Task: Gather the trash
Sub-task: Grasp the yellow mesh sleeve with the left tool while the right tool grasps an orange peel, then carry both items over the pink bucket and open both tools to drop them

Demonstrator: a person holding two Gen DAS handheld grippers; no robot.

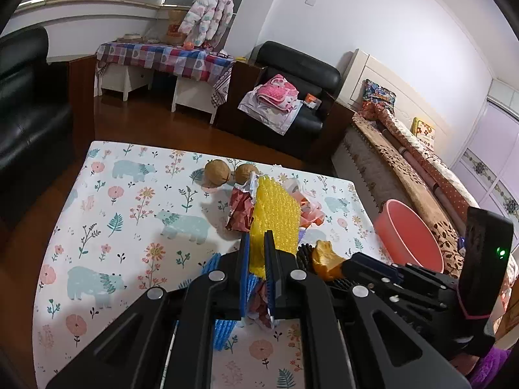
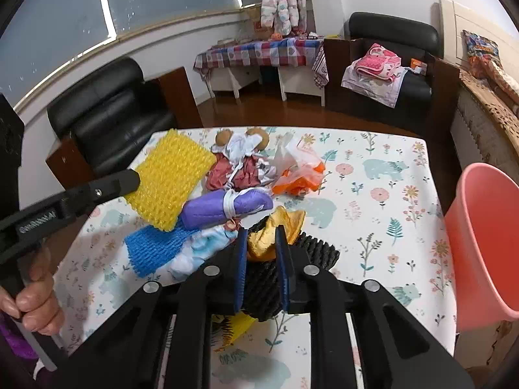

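Observation:
My left gripper (image 1: 257, 243) is shut on a yellow foam net (image 1: 275, 210), held up above the floral table (image 1: 107, 227); in the right wrist view that left gripper (image 2: 138, 178) pinches the yellow foam net (image 2: 168, 181) at its left edge. My right gripper (image 2: 261, 240) is shut on a piece of orange peel (image 2: 285, 223), just over a black foam net (image 2: 311, 253). Close behind lie a purple bundle (image 2: 227, 207), a blue net (image 2: 152, 249), a red wrapper (image 2: 233, 175) and an orange plastic bag (image 2: 298, 175). In the left wrist view the right gripper (image 1: 347, 264) with the orange peel (image 1: 324, 256) is at the right.
A pink basin (image 2: 483, 243) stands off the table's right edge, also the pink basin (image 1: 408, 236) in the left view. Two brown round nuts (image 1: 215, 171) sit near the far edge. Black armchairs, a bed and a checked side table surround the table. A person's hand (image 2: 35, 295) holds the left gripper's handle.

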